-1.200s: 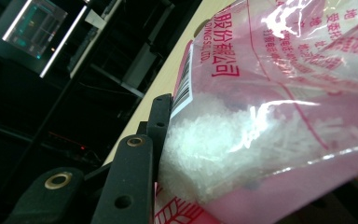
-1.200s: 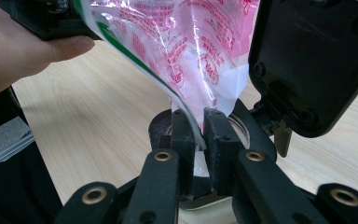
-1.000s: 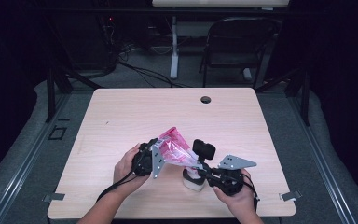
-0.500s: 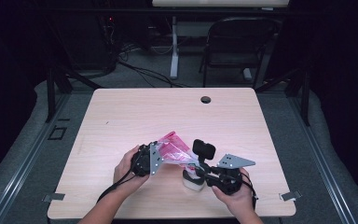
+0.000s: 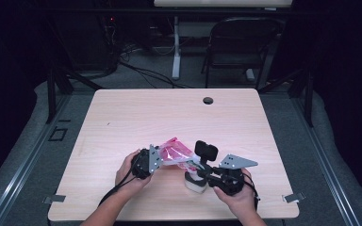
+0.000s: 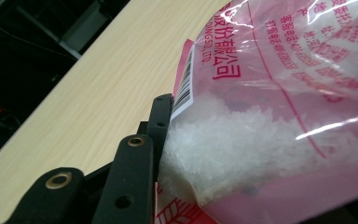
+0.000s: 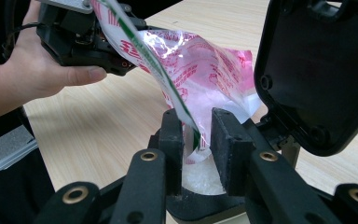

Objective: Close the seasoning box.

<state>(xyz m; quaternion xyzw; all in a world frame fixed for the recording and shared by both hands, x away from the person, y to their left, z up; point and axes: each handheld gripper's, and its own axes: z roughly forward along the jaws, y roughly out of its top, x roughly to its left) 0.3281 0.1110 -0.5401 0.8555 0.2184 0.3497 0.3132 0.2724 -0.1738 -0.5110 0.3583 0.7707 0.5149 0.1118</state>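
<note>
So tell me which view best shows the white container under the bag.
The right gripper view: the white container sits just beyond the jaws, holding white granules, with the pink bag hanging into it. The high view shows it small, half hidden by the right gripper. The left gripper view gives the bag close up.

Pink bag [image 6: 279, 107]: cut off top, right and bottom in the left gripper view; hides that gripper's second jaw. White container [image 7: 200, 179]: mostly hidden behind the right gripper [image 7: 198, 140]. Bag print: too blurred to read from above.
</note>
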